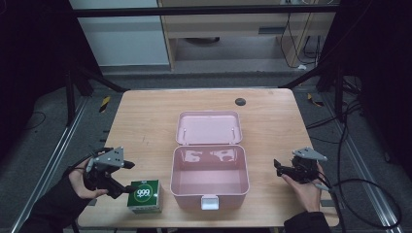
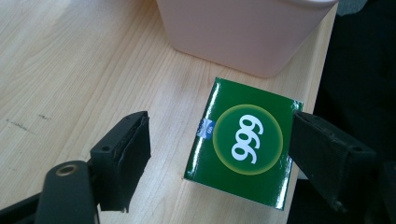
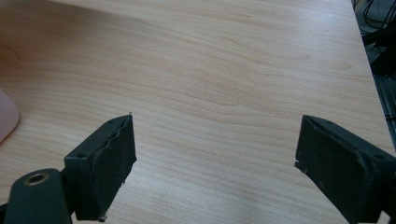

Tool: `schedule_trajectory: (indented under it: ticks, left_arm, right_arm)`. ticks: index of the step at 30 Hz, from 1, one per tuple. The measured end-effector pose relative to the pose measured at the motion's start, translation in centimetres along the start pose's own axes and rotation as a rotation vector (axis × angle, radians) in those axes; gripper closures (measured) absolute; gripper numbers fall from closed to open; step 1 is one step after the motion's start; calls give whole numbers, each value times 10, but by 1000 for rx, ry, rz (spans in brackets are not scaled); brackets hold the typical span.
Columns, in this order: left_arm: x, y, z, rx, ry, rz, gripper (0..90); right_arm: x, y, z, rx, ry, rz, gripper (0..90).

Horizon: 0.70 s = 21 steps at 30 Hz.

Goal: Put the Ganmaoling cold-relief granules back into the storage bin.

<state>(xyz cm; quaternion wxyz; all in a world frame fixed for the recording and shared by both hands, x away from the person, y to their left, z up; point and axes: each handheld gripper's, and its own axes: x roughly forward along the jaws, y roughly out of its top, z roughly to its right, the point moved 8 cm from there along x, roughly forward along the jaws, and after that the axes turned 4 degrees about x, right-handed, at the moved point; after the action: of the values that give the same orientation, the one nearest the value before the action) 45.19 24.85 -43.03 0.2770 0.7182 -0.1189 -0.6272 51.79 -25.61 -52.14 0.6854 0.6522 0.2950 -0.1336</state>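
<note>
Two open claws: our left claw (image 1: 127,177) brackets the glossy green "999" cardboard box (image 1: 145,196) at the near-left table (image 1: 145,121) edge without pinching. We centre, squeeze squarely, then lift toward the open pink plastic case (image 1: 210,182); right claw (image 1: 278,166) empty.

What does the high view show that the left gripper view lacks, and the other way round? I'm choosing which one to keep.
High view alone: the pink box seen whole, open and empty, its lid laid back, the right hand-held gripper with nothing between its jaws, and the full table.
Left gripper view alone: a close look at the left hand-held gripper with its jaws open, one pad against the green box's edge, the other well clear.
Both: the green box marked 999 lying on the table beside the pink box, near the front edge.
</note>
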Motion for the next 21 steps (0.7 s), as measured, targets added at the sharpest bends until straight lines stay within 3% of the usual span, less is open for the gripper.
schedule_trajectory:
  ticks: [9, 12, 16, 21]
  left_arm:
    - [13, -1, 8, 77, -34, -62, 130]
    - [15, -1, 10, 87, -42, -72, 111]
    - [23, -3, 15, 113, -70, -124, 87]
    - [30, 0, 20, 134, -83, -138, 68]
  right_arm:
    - [0, -1, 0, -6, 8, -3, 107]
    - [0, -1, 0, -8, 12, -3, 104]
    - [1, -2, -1, -11, 14, -11, 96]
    - [1, -2, 0, -12, 12, -12, 91]
